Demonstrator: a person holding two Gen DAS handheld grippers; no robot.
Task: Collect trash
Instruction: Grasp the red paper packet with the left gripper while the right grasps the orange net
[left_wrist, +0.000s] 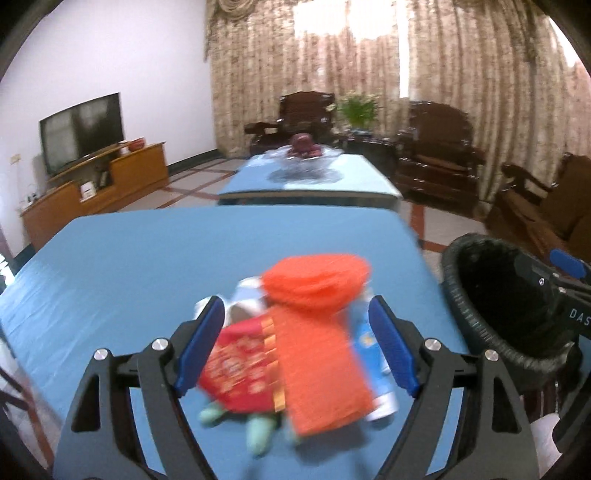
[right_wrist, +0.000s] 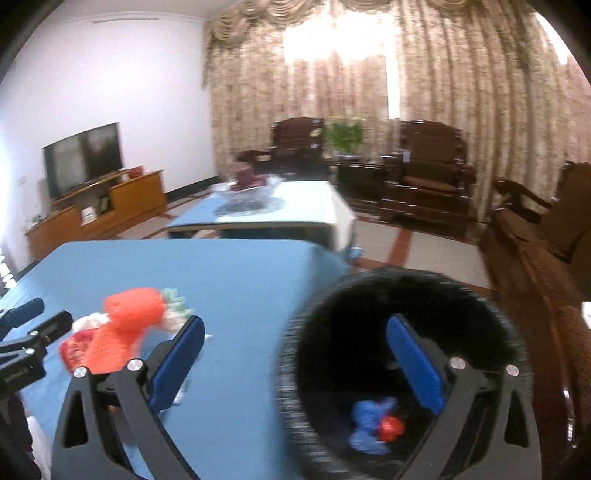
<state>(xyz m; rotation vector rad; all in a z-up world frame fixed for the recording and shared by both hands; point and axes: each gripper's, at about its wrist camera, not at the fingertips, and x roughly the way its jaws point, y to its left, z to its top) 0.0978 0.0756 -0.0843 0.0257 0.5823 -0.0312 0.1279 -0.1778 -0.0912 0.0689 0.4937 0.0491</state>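
A blurred heap of trash lies on the blue table (left_wrist: 147, 266): an orange wrapper (left_wrist: 317, 332), a red packet (left_wrist: 240, 369), a blue-and-white packet (left_wrist: 373, 350) and pale green scraps (left_wrist: 258, 432). My left gripper (left_wrist: 299, 343) is open, its blue pads either side of the heap and not pressing on it. A black bin (left_wrist: 458, 295) stands off the table's right edge. My right gripper (right_wrist: 295, 365) is open and holds nothing, one finger over the table, the other over the bin (right_wrist: 369, 295). Inside lie a crumpled blue piece (right_wrist: 369, 424) and a red piece (right_wrist: 391, 430). The right view shows the heap (right_wrist: 125, 332) at left.
A second blue table (left_wrist: 365, 181) beyond carries a glass bowl (left_wrist: 303, 158) of dark fruit. Dark wooden armchairs (left_wrist: 436, 162) line the curtained far wall and right side. A television (left_wrist: 81, 129) on a wooden cabinet stands at the left wall.
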